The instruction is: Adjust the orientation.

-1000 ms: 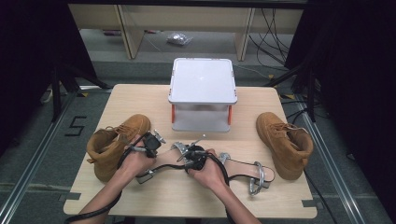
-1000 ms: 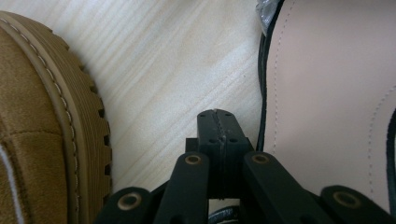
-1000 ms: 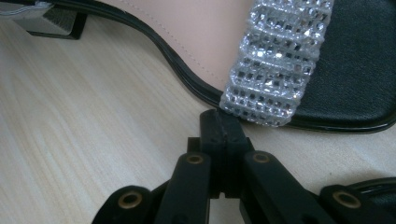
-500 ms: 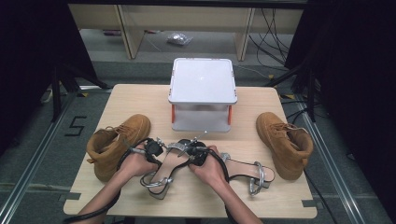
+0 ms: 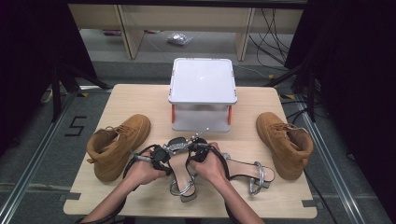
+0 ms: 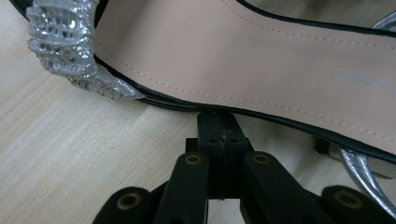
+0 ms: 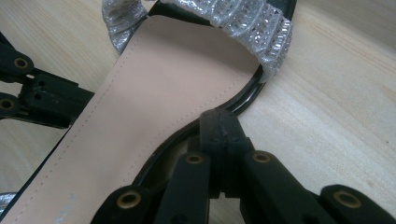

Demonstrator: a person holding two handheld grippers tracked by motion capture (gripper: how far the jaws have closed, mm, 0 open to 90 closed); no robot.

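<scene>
A: Free room on the desk [image 5: 140,100]?

B: Back left corner bare; back right corner bare too. Front edge strip is open on both sides of the forearms.

A: Obstacles?

B: White storage box [image 5: 202,95] stands at the middle back, blocking a straight pass forward. Left tan boot [image 5: 116,145] sits just beside the left gripper [image 5: 164,150]; right tan boot [image 5: 286,143] lies near the right edge.

A: Centre?

B: Crowded. The near silver sandal [image 5: 182,179] lies between both hands, the right gripper [image 5: 195,144] just beside it. The second silver sandal [image 5: 247,171] fills the gap toward the right boot.

A: Passage between box and boots?

B: Open lanes on either side of the box.
</scene>
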